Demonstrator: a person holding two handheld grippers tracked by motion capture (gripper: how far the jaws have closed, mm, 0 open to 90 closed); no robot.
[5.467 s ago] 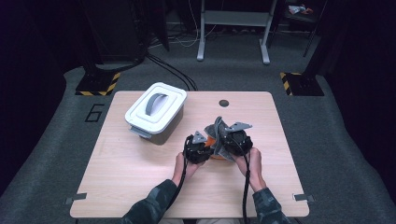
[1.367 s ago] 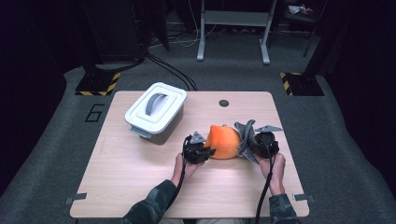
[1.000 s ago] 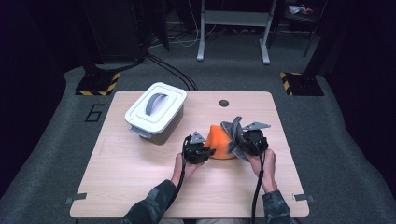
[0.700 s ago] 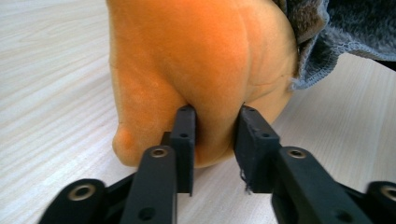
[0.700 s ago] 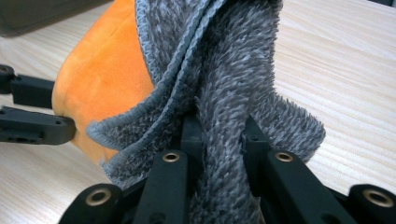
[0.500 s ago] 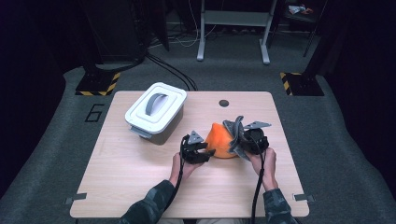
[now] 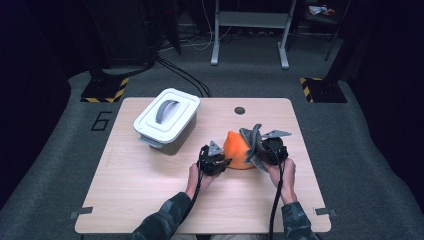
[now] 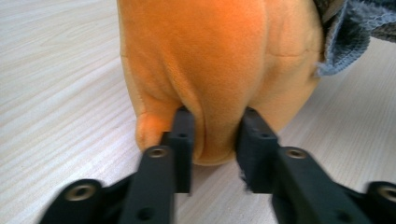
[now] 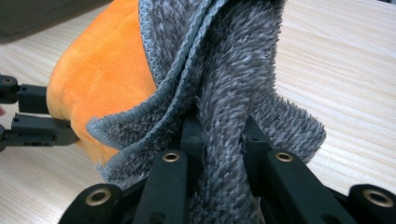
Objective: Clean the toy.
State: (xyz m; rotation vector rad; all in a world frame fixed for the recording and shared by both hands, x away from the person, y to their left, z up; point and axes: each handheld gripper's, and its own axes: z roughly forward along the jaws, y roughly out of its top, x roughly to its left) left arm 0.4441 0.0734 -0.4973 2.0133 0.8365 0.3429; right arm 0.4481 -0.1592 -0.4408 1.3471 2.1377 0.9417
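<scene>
Left gripper [image 8: 212, 140] pinching a fold of the orange plush cloth [image 8: 210, 60] after its jaws just closed in, right gripper [image 9: 219, 140] clamped on the grey fuzzy cloth [image 9: 224, 74] – both bunched mid-table [image 7: 150, 200], right of the white lidded box [image 7: 166, 119].

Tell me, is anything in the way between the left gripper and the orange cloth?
Nothing visible. The left gripper is already on the orange cloth: its jaws have just been closing, and a fold of the fabric sits pinched between them. The grey cloth hangs on the far side, clamped in the right gripper.
</scene>
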